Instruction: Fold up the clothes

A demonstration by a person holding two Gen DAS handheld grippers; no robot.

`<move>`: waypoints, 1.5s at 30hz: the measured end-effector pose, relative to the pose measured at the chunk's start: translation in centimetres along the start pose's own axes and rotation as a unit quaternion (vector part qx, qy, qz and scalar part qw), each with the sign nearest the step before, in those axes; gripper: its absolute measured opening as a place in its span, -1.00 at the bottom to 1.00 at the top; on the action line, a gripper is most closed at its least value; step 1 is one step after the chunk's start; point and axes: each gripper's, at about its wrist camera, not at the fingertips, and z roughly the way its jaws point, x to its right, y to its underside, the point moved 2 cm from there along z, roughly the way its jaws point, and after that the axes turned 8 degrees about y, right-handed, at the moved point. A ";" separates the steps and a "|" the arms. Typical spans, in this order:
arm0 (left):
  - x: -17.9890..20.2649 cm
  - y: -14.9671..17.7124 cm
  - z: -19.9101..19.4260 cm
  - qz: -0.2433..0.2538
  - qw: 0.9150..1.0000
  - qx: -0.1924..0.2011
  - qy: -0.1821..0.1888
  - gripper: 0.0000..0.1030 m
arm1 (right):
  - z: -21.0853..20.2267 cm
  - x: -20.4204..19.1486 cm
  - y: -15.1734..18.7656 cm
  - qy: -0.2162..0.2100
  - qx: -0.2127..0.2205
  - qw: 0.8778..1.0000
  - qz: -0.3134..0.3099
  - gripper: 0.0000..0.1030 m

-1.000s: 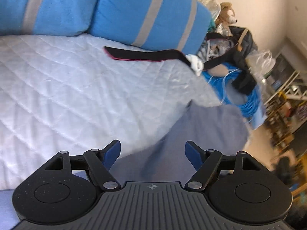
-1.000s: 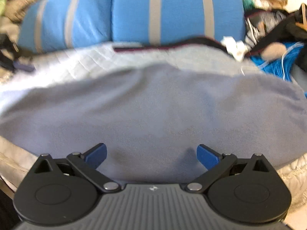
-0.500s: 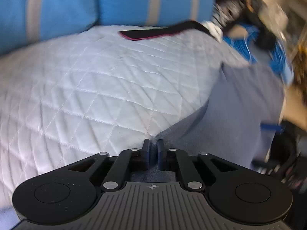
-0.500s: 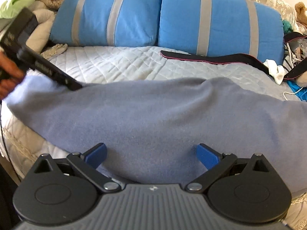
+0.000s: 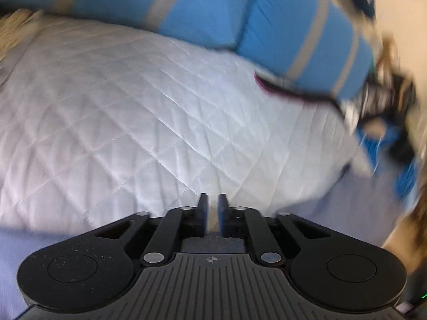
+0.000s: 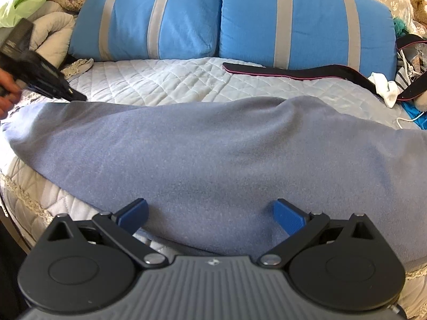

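Note:
A grey-blue fleece cloth (image 6: 226, 146) lies spread across the front of the white quilted bed (image 6: 165, 80). My right gripper (image 6: 210, 208) hovers open above the cloth's near edge, its blue pads wide apart with fabric beneath them. My left gripper (image 6: 76, 96), held by a hand (image 6: 5, 93), points its tip at the cloth's far left edge. In the blurred left wrist view the left gripper (image 5: 212, 200) has its jaws opening, a narrow gap between them. Pale quilt shows through the gap and grey cloth (image 5: 360, 200) lies below and to the right.
Two blue pillows (image 6: 307, 24) with grey stripes line the back of the bed. A black strap with a pink edge (image 6: 293, 73) and a white sock (image 6: 384, 88) lie at the back right. Rumpled bedding (image 6: 53, 26) is piled at the back left.
The left gripper shut at the cloth's edge, swung left across the bed, and its jaws have now parted a little. The right gripper stays open and has barely moved lately.

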 end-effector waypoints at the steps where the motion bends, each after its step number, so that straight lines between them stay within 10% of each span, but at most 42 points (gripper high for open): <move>1: 0.0 0.1 -1.3 -0.005 1.000 0.017 -0.006 -0.16 | 0.0 0.0 0.0 0.000 0.000 1.000 0.000 1.00; 4: 0.2 0.9 -4.7 -0.023 0.998 0.059 -0.007 0.31 | 0.0 0.0 -0.1 -0.001 -0.002 1.000 -0.001 1.00; 11: -1.8 3.4 -10.1 -0.114 0.984 0.132 0.040 0.44 | 0.1 0.0 -0.1 -0.001 -0.002 1.000 -0.002 1.00; 27: -7.2 11.0 -13.5 -0.314 0.908 0.276 -0.027 0.58 | 0.0 -0.1 -0.1 0.002 -0.002 1.000 -0.005 1.00; 45: -11.4 13.3 -11.6 -0.437 0.825 0.350 0.081 0.80 | -0.2 -0.2 0.1 -0.002 0.002 1.000 -0.007 1.00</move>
